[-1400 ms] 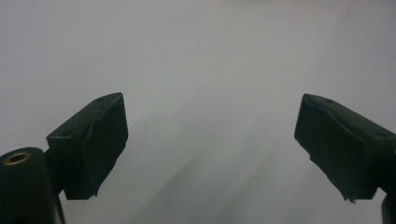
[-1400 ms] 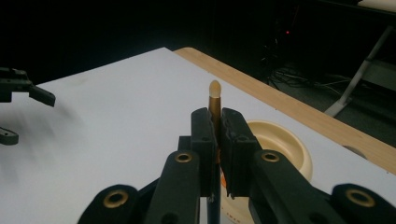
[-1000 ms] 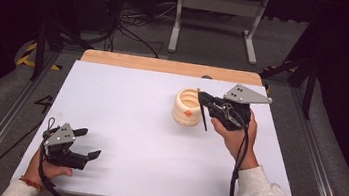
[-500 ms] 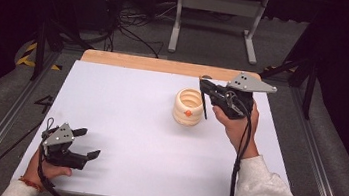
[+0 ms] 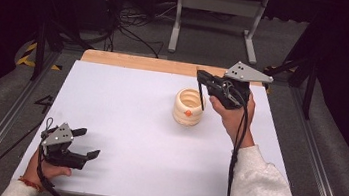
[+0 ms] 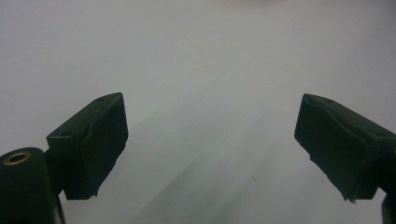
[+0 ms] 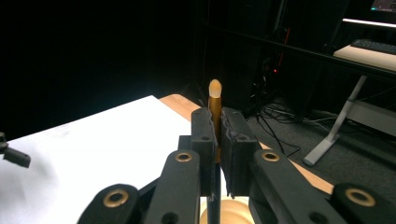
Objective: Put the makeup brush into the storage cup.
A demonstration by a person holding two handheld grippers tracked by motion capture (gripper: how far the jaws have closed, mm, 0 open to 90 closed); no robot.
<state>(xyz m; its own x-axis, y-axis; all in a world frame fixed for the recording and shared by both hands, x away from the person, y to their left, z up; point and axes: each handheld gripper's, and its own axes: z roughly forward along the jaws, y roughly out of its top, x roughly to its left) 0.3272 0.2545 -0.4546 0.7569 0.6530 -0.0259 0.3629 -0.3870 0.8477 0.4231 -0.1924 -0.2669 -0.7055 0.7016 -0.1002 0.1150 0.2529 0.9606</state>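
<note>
At the near left corner of the white table (image 5: 122, 137), the left gripper (image 5: 87, 143) rests low over the surface in the person's left hand (image 5: 48, 169). Its 2 black jaws stand wide apart with nothing between them; the left gripper view shows bare white tabletop (image 6: 205, 93) in the gap.

Toward the far middle of the table sits a cream ribbed holder (image 5: 188, 108), round and open at the top, with a small orange spot on its near side. It stands apart from both edges of the white sheet, with a strip of bare wood (image 5: 136, 62) behind it.

Just right of the holder, the right gripper (image 5: 201, 78) is raised above the table in the right hand (image 5: 233, 113), a grey 3-cornered plate (image 5: 246, 72) on top. Its jaws are pressed close together on a thin dark stick (image 5: 201, 97), possibly a brush or pen, which hangs down to the holder's right rim. In the right gripper view the stick (image 7: 215, 107) pokes up between the jaws (image 7: 219, 135), amber with a pale rounded tip, and the holder's rim (image 7: 231, 212) shows just below.
</note>
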